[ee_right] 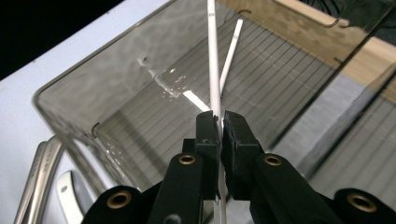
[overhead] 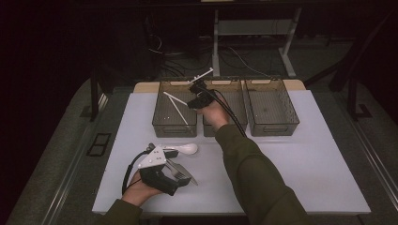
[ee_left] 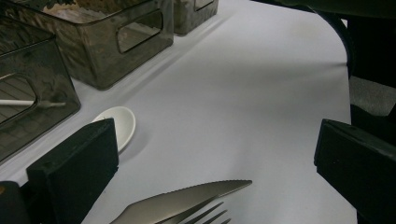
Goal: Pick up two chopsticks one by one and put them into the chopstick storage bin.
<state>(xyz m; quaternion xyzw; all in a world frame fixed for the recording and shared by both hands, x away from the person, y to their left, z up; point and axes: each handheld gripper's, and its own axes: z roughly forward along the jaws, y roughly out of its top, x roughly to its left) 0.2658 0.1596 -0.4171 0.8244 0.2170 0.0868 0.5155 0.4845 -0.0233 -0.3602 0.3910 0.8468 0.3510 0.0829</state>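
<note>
Above the left bin (ee_right: 70,93) — right gripper (ee_right: 219,122) jaws clamped on a white chopstick (ee_right: 213,60).

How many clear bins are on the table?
3, in a row at the table's far edge: left bin holding white sticks, middle bin partly behind the right gripper, right bin.

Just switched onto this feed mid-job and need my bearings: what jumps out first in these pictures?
The right gripper, raised over the left smoky bin at the far side of the white table, is shut on a thin white chopstick; another white stick already leans inside that bin. Near the front edge, the left gripper rests open beside a white spoon, with a metal knife and fork between its jaws.
</note>
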